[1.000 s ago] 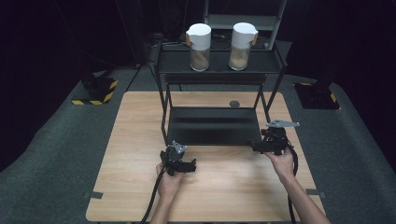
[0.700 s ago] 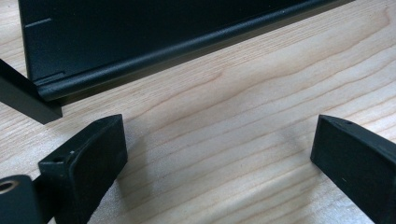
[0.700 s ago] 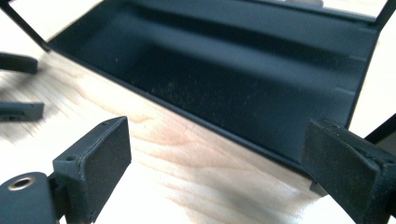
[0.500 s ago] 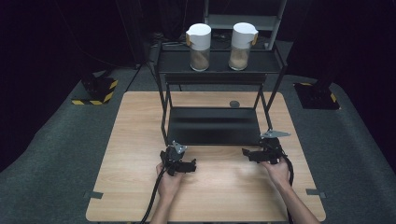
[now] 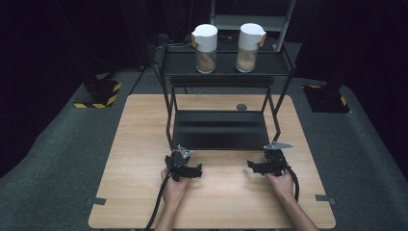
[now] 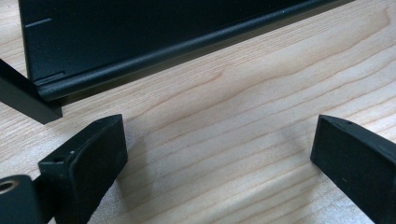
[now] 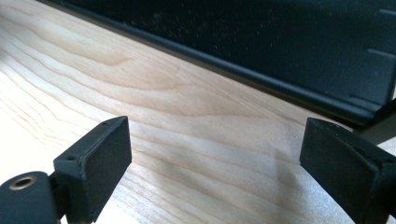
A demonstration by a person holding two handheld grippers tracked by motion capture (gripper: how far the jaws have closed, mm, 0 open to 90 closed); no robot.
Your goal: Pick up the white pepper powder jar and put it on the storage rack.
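On the near half of the wooden tabletop (image 5: pixel 144 144), the person's two hands rest low with a gripper in each. The left gripper (image 5: pixel 188 169) sits just in front of the left front leg of the black metal rack (image 5: pixel 221 130), and the right gripper (image 5: pixel 257 167) sits just in front of its right front corner. Both point inward, toward each other, with a stretch of bare wood between them.

In the left gripper view, the fingers (image 6: pixel 88 163) stand wide apart with nothing but wood grain between them; the raised front lip of the rack's lower shelf (image 6: pixel 187 46) runs across just beyond, and a leg foot (image 6: pixel 23 100) lies close to the near finger. In the right gripper view, the fingers (image 7: pixel 100 158) are likewise spread and empty, and the same shelf lip (image 7: pixel 261 77) crosses diagonally ahead, with its corner near the far finger.

The lower shelf is bare. On the rack's top shelf, well apart from both grippers, stand two white-lidded jars (image 5: pixel 206 48) side by side, upright, each holding a brownish fill. A small dark disc (image 5: pixel 241 107) lies on the tabletop behind the rack. To both sides of the rack and along the near edge, the wood is open.
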